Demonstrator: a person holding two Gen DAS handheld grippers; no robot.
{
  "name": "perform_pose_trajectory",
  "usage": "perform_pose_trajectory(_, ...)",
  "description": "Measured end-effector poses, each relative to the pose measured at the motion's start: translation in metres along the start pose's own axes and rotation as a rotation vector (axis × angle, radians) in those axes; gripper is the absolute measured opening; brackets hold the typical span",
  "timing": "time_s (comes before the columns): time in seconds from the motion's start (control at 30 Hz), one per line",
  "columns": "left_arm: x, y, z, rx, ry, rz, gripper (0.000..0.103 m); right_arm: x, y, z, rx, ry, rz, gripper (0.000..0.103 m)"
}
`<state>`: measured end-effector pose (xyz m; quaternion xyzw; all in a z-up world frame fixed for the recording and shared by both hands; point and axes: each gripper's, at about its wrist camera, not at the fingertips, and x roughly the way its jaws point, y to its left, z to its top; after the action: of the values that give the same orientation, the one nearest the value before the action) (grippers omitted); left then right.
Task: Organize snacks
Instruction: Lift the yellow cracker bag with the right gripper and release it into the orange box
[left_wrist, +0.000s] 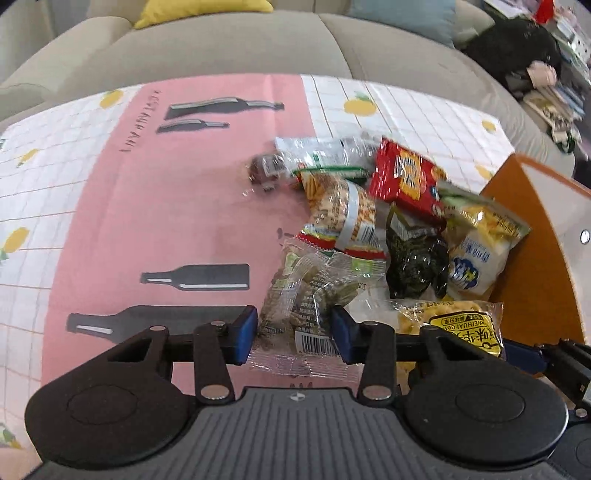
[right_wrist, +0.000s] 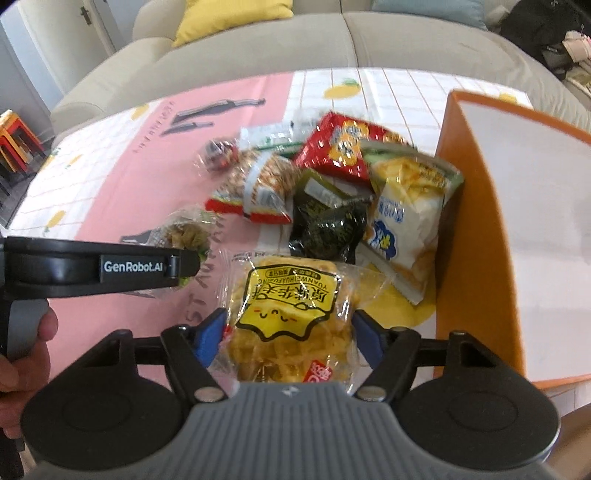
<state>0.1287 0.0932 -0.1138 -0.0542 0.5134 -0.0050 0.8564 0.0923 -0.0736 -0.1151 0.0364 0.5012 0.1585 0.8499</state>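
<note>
Left wrist view: the left gripper (left_wrist: 293, 338) has its blue pads closed narrow on a clear packet of greenish-brown snacks (left_wrist: 306, 295), pinching it at both sides. Beyond it the snack pile (left_wrist: 388, 206) lies on the pink and white tablecloth (left_wrist: 147, 206), beside the orange box (left_wrist: 532, 258) at the right. This looks like the pick-up step, a packet taken in each hand. Next, the packet likely has to be carried right, over the pile, and let go inside the box. The box is cut off by the frame edge, so its inside cannot be seen here. The far packets are blurred and their labels unreadable.

Right wrist view: the right gripper (right_wrist: 290, 341) holds a yellow packet (right_wrist: 291, 314), its pads set fairly wide against the packet's crinkled sides. The orange box stands just to its right, its white inner wall (right_wrist: 535, 221) showing, so a short move that way should do. The left gripper's black body crosses the left edge and hides most of its packet. A hand (right_wrist: 22, 354) shows partly at the left edge. Whether the box already holds anything cannot be told.
</note>
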Motion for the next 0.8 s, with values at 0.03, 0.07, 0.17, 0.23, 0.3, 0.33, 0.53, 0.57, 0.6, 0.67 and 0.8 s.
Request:
perform_pose_trajectory(0.03, -0.005, 0.001, 0.001, -0.010, -0.011, -0.001, 0.049, -0.005, 0.001, 0.001, -0.001, -0.012, 0.005, 0.070)
perform_pose_trajectory(0.07, -0.010, 0.001, 0.001, -0.018, -0.022, -0.002, 0.049, -0.010, 0.000, 0.002, -0.001, -0.024, 0.010, 0.070)
perform_pose_trajectory(0.17, -0.026, 0.000, 0.003, -0.036, -0.052, -0.005, 0.049, -0.029, 0.000, 0.006, -0.012, -0.070, 0.010, 0.070)
perform_pose_trajectory(0.23, -0.038, -0.003, 0.004, -0.039, -0.073, -0.016, 0.049, -0.041, 0.000, 0.010, -0.017, -0.103, 0.008, 0.070)
perform_pose_trajectory(0.3, -0.049, -0.008, 0.005, -0.035, -0.094, -0.029, 0.049, -0.055, -0.002, 0.014, -0.016, -0.135, 0.006, 0.070)
perform_pose_trajectory(0.33, -0.055, -0.011, 0.005, -0.033, -0.104, -0.037, 0.049, -0.062, -0.005, 0.016, -0.015, -0.153, 0.002, 0.070)
perform_pose_trajectory(0.53, -0.081, -0.034, 0.008, -0.008, -0.152, -0.099, 0.049, -0.096, -0.027, 0.026, -0.001, -0.229, -0.045, 0.070)
perform_pose_trajectory(0.57, -0.083, -0.040, 0.009, 0.002, -0.155, -0.111, 0.049, -0.101, -0.032, 0.026, 0.005, -0.235, -0.053, 0.070)
perform_pose_trajectory(0.6, -0.085, -0.045, 0.011, 0.009, -0.155, -0.124, 0.049, -0.104, -0.037, 0.027, 0.012, -0.239, -0.062, 0.070)
perform_pose_trajectory(0.67, -0.086, -0.058, 0.012, 0.027, -0.154, -0.151, 0.049, -0.112, -0.049, 0.028, 0.030, -0.242, -0.078, 0.070)
perform_pose_trajectory(0.8, -0.083, -0.085, 0.015, 0.081, -0.149, -0.187, 0.049, -0.122, -0.072, 0.028, 0.056, -0.247, -0.117, 0.070)
